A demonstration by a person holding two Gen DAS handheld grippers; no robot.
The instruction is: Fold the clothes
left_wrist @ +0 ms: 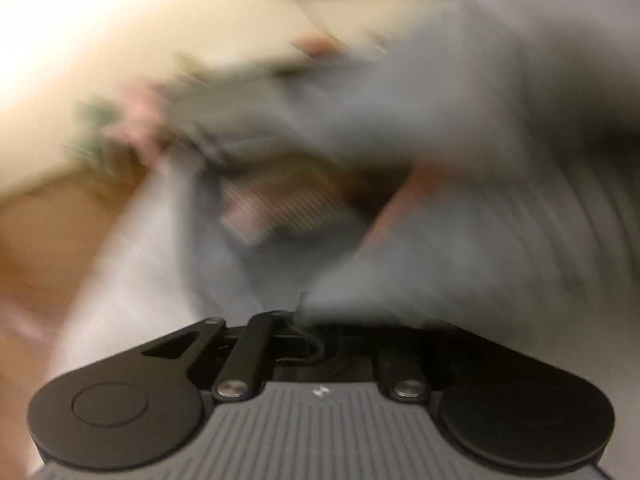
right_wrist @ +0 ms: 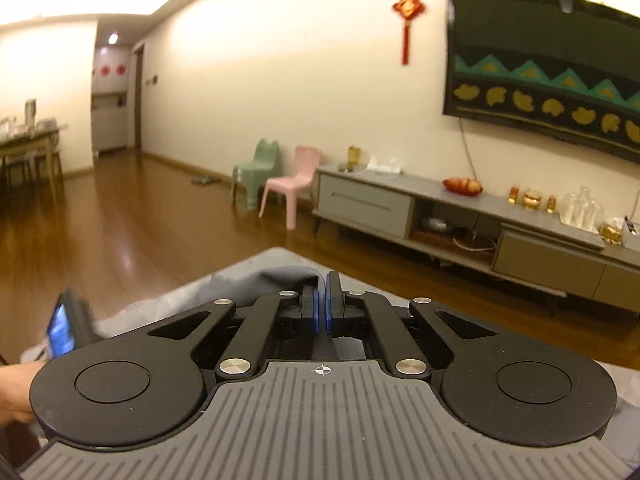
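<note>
1. Grey-blue fabric, soft and limp: the garment (right_wrist: 276,280) shows in the right wrist view at 12 o'clock of the gripper body, bunched just ahead and to 10 o'clock of the fingertips.
2. Right gripper (right_wrist: 323,296): I read the blue pads as pressed together. A fold of the cloth lies against the left finger; a pinch on an edge is likely, but the contact itself is hidden.
3. This gripper points nearly level out over the room: wooden floor (right_wrist: 120,232), pink chair (right_wrist: 292,184) at 12 o'clock, TV cabinet (right_wrist: 440,208) at 2 o'clock.
4. Left wrist view is badly smeared. The garment (left_wrist: 460,160) fills the field from 12 to 3 o'clock, with a paler sheet-like surface (left_wrist: 132,280) at 9 o'clock.
5. Left gripper (left_wrist: 308,320): fingertips are buried in blur and cloth. I take the jaws as nearly closed; whether cloth is caught between them I cannot tell.
6. Handling judgement: light, floppy, no stiffness, so it will sag and drag from any single pinch. It is not fragile, but thin layers can slip.
7. Best hold, in my view: two corners or a hem or seam, one per gripper, kept taut between them.
</note>
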